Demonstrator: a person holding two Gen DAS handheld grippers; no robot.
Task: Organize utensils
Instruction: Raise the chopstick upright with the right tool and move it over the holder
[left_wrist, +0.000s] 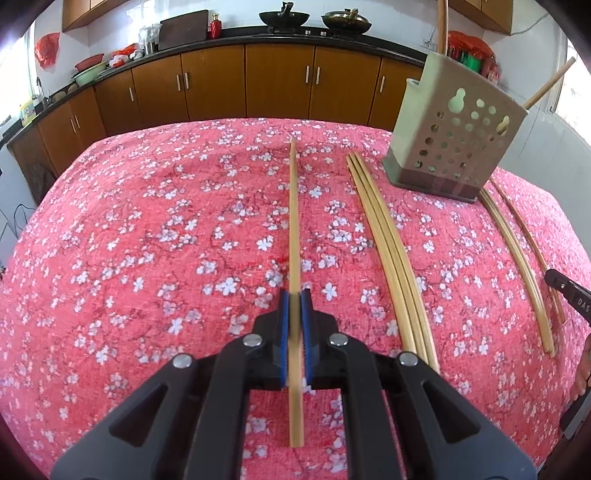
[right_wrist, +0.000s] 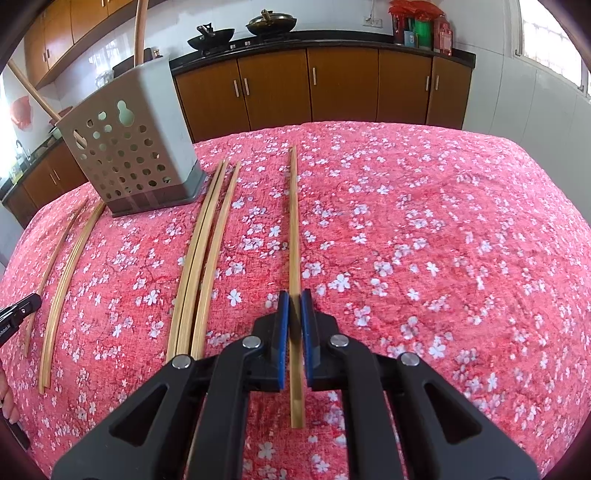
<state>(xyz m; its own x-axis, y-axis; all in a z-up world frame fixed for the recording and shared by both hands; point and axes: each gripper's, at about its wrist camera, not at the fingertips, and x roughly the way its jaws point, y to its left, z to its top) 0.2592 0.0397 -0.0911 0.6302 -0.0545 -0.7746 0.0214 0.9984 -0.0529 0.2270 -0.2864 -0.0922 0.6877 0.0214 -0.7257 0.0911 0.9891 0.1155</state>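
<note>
My left gripper (left_wrist: 295, 295) is shut on a single bamboo chopstick (left_wrist: 293, 221) that points away over the red floral cloth. My right gripper (right_wrist: 295, 295) is shut on another single chopstick (right_wrist: 294, 229). A beige perforated utensil holder (left_wrist: 448, 144) stands at the back, between the two grippers; it also shows in the right wrist view (right_wrist: 129, 147) and has wooden sticks in it. A bundle of three chopsticks (left_wrist: 388, 251) lies right of my left gripper, and more chopsticks (left_wrist: 517, 258) lie beyond. In the right wrist view three chopsticks (right_wrist: 201, 266) lie left of my gripper.
The red flowered cloth (left_wrist: 147, 240) covers the whole table. Brown kitchen cabinets (left_wrist: 277, 85) with woks (left_wrist: 283, 17) on the counter run behind it. The other gripper's tip (left_wrist: 569, 295) shows at the right edge; in the right wrist view it (right_wrist: 18, 314) shows at the left edge.
</note>
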